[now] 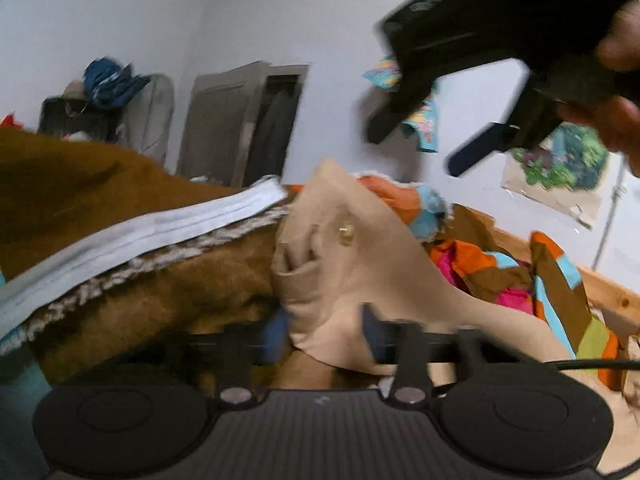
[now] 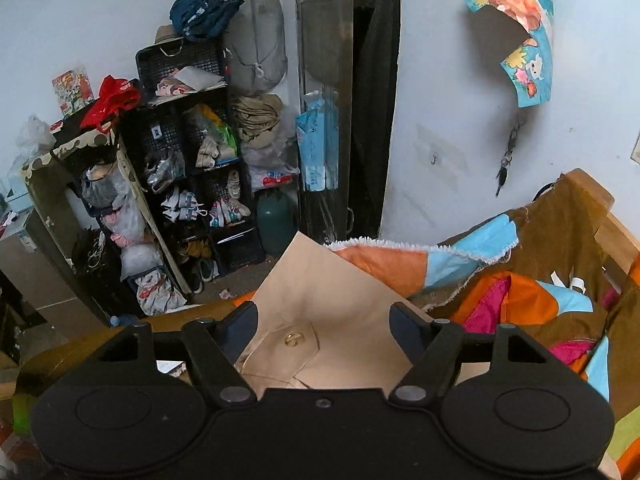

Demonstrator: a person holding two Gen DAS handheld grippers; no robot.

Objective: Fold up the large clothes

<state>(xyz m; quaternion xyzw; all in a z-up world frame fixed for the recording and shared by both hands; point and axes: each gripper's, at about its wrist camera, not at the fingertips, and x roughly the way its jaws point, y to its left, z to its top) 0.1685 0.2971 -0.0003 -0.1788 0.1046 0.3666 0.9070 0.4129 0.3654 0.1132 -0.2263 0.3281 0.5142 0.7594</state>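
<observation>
A beige garment [image 1: 360, 248] with a brass snap rises bunched from between my left gripper's [image 1: 324, 332] fingers, which are shut on it. It lies over a brown blanket [image 1: 120, 280]. My right gripper [image 1: 420, 148] hangs in the air at the upper right of the left wrist view, held by a hand [image 1: 616, 120], its fingers apart and empty. In the right wrist view the same beige garment [image 2: 320, 280] spreads flat under the open right gripper [image 2: 324, 320], with a buttoned pocket flap [image 2: 294, 340] between the fingertips but untouched.
A patchwork blanket [image 2: 520, 300] in orange, pink, blue and brown is heaped on the bed to the right. The wooden bed frame [image 2: 616, 232] runs along the far side. Black shelves [image 2: 192, 184] full of shoes and bags and a dark wardrobe [image 2: 348, 100] stand against the wall.
</observation>
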